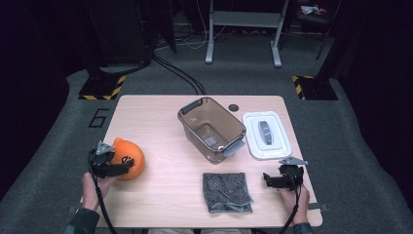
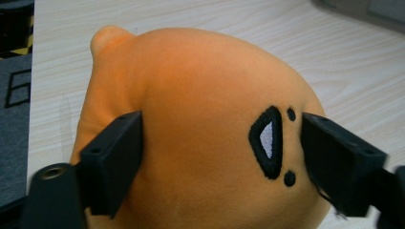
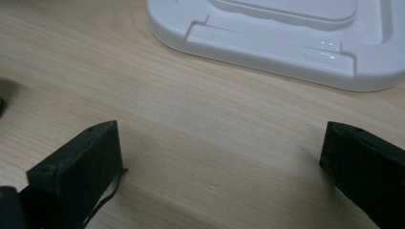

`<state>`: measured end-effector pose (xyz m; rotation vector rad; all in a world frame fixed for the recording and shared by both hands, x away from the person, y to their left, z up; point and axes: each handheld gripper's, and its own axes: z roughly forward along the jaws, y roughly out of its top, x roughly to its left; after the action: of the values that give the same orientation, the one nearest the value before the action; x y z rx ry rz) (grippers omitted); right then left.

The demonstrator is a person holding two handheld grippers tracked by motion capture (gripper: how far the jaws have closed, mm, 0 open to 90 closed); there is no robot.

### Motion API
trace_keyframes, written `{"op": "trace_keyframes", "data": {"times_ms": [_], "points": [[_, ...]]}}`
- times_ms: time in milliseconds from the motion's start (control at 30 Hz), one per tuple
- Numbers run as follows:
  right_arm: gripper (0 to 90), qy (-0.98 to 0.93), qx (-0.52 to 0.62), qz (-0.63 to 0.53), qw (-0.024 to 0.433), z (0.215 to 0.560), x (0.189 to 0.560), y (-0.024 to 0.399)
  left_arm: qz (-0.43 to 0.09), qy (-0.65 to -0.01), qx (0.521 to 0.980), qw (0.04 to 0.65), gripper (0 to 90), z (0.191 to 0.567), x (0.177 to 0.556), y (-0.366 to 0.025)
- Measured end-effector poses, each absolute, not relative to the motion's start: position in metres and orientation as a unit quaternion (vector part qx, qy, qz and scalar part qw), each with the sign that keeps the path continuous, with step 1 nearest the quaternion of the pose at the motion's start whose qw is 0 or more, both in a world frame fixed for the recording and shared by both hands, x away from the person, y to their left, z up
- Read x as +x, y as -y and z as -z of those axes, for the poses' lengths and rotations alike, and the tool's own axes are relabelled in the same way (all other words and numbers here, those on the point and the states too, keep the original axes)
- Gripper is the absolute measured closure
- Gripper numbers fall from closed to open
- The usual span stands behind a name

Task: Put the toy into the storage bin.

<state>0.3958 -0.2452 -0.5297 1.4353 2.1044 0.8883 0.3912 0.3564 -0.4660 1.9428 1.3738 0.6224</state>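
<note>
Orange plush toy is sitting at the lower left of the frame, and the left gripper is clamping its sides, so grabbing's underway. Right gripper is idling wide open at lower right. Next up is probably a lift toward the clear bin.

Orange toy matt plush; table pale wood; lid glossy plastic
</note>
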Motion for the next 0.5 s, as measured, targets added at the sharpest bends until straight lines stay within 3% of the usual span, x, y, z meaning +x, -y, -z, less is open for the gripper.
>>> {"op": "trace_keyframes", "data": {"times_ms": [233,500], "points": [[0.0,-0.759,0.522,-0.322,0.219,0.5297,0.3963,0.2446,-0.242,-0.524,0.752,0.319,46.1,0.4696,0.3928,-0.3487],[0.0,-0.759,0.521,-0.323,0.219,0.5297,0.3966,0.2447,-0.262,-0.517,0.745,0.332,60.7,0.4675,0.3887,-0.3519]]}}
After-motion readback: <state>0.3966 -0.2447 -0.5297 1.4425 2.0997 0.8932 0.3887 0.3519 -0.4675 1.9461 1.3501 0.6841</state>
